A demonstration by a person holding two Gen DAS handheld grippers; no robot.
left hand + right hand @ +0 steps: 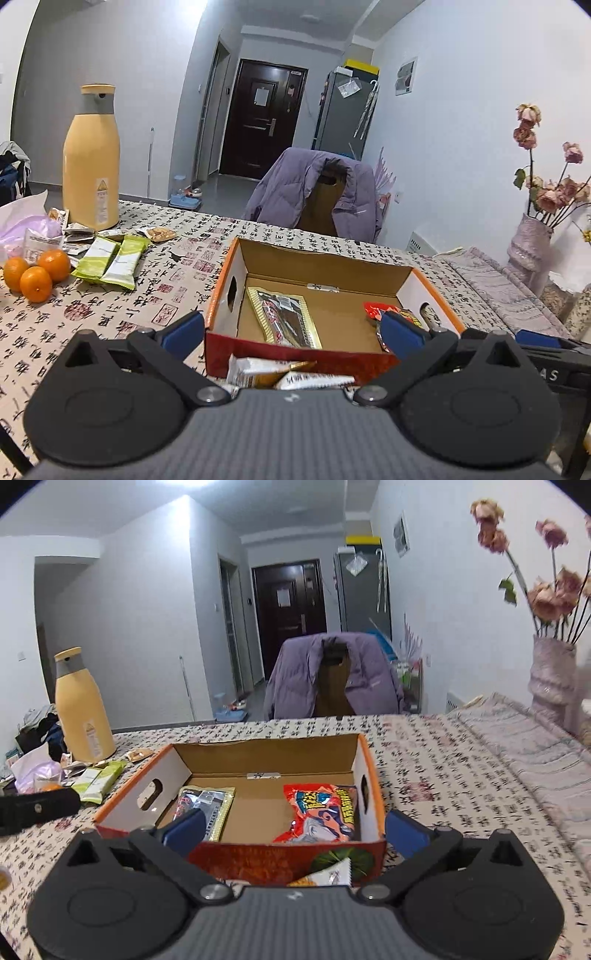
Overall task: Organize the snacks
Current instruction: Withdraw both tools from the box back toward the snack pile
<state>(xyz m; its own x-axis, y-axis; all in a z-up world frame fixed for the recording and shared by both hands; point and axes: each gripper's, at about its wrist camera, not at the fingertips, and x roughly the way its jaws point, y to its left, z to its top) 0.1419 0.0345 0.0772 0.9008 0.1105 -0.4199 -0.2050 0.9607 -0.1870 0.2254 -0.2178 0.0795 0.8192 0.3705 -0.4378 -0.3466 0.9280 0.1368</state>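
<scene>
The open cardboard box [364, 771] stands on the counter [424, 775], with a gold snack packet [218, 805] at its left and a red snack bag [321, 812] at its right. Both the left gripper [291, 328] and the right gripper [295, 830] are wide open and hold nothing. Two green snack bars [110, 262] lie far left, near three oranges [35, 273].
</scene>
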